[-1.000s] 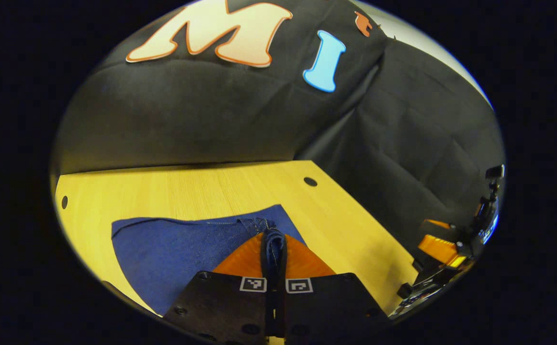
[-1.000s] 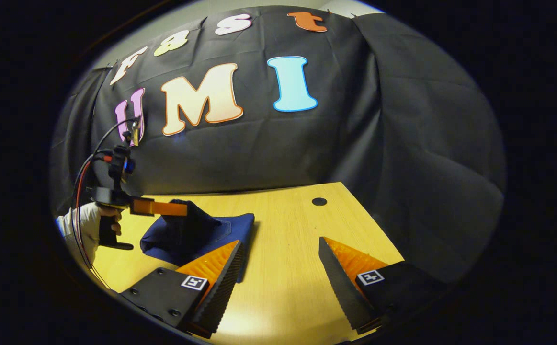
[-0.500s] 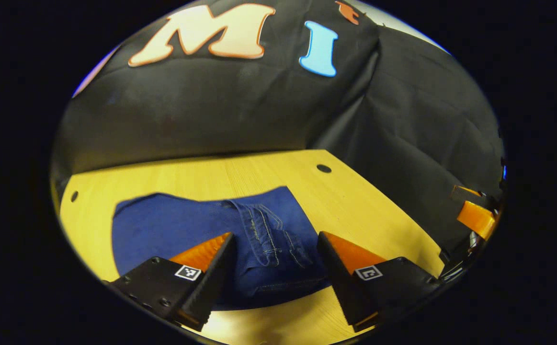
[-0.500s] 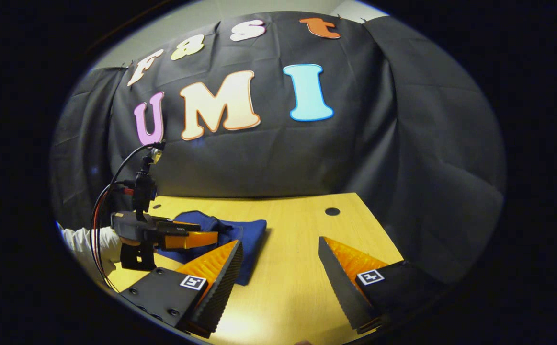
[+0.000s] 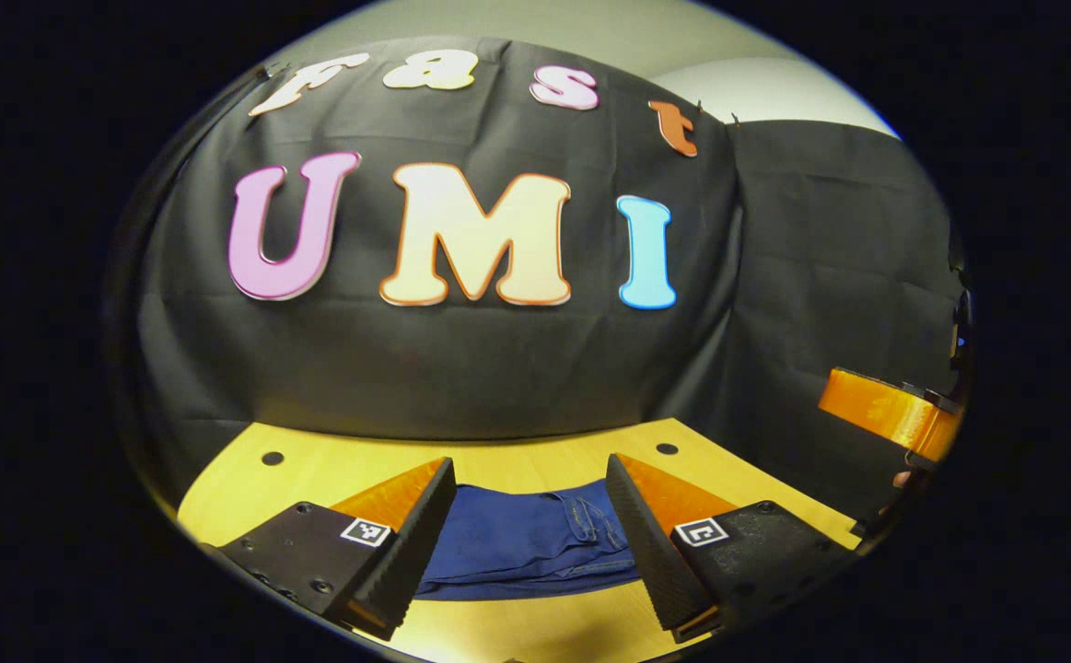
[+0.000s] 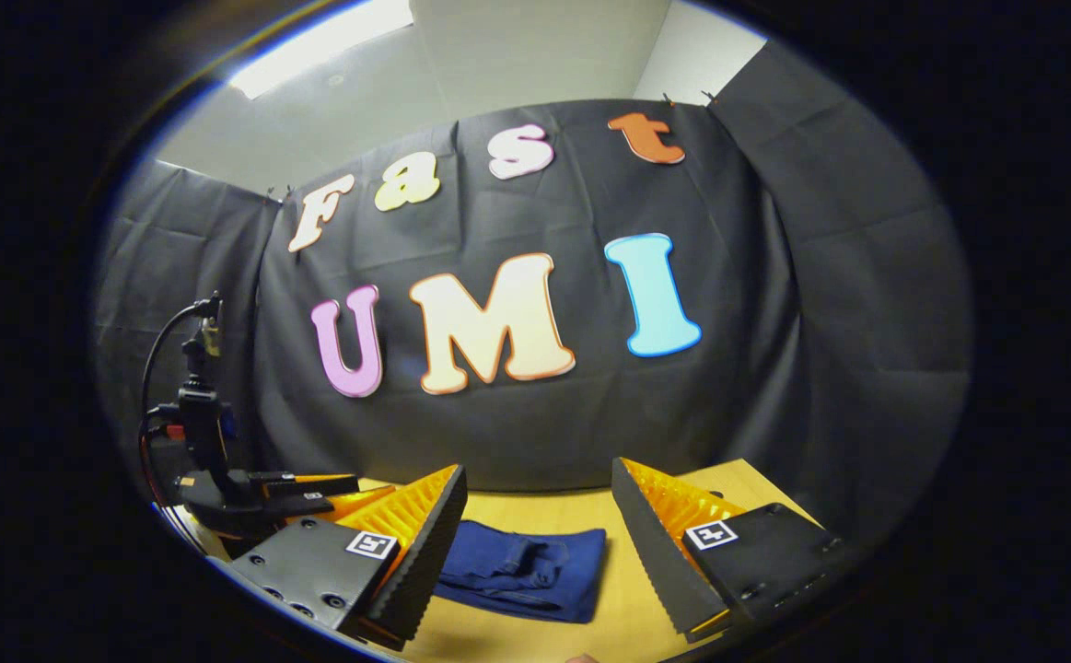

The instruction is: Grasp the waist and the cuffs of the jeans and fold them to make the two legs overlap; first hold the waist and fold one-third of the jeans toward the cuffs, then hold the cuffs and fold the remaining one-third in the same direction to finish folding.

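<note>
Jeans (image 5: pixel 528 543) lie folded in a compact blue bundle on the table (image 5: pixel 517 465), both grippers spread, empty.

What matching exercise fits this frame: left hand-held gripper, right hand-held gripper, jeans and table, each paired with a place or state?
Things:
1. left hand-held gripper
2. right hand-held gripper
3. jeans
4. table

Descriptions:
A. light wood, round holes near the back edge
B. folded into a compact blue bundle, held by nothing
C. open, with cables rising from its body
D. open, facing the jeans' right end

Pairs: 1-C, 2-D, 3-B, 4-A
</note>
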`<state>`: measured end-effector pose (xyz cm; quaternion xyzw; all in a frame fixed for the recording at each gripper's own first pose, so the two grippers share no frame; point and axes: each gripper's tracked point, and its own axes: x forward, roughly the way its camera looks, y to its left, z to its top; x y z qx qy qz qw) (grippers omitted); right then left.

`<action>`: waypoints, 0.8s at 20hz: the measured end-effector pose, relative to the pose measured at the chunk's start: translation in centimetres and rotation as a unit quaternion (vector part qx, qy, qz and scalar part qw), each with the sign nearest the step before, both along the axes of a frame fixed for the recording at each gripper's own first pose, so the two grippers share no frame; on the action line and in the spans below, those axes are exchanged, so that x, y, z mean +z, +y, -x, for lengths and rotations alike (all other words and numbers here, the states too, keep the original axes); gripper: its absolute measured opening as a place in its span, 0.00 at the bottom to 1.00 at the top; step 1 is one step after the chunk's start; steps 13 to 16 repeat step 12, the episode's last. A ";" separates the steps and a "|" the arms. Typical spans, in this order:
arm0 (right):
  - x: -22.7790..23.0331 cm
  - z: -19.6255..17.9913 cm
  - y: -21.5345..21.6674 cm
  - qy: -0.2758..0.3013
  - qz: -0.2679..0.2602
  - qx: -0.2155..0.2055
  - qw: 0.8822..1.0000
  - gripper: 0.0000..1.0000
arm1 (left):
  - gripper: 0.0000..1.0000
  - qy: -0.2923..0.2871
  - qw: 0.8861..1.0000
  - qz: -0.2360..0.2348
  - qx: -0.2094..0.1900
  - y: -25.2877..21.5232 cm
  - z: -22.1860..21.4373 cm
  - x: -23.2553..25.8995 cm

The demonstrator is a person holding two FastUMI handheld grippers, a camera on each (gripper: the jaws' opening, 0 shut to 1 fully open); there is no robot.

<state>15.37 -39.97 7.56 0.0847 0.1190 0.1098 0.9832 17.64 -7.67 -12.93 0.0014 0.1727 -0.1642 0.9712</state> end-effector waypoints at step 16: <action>6.0 5.6 7.9 -0.058 0.006 0.030 0.998 0.97 | 0.95 -0.076 0.997 -0.002 0.015 7.3 4.9 7.2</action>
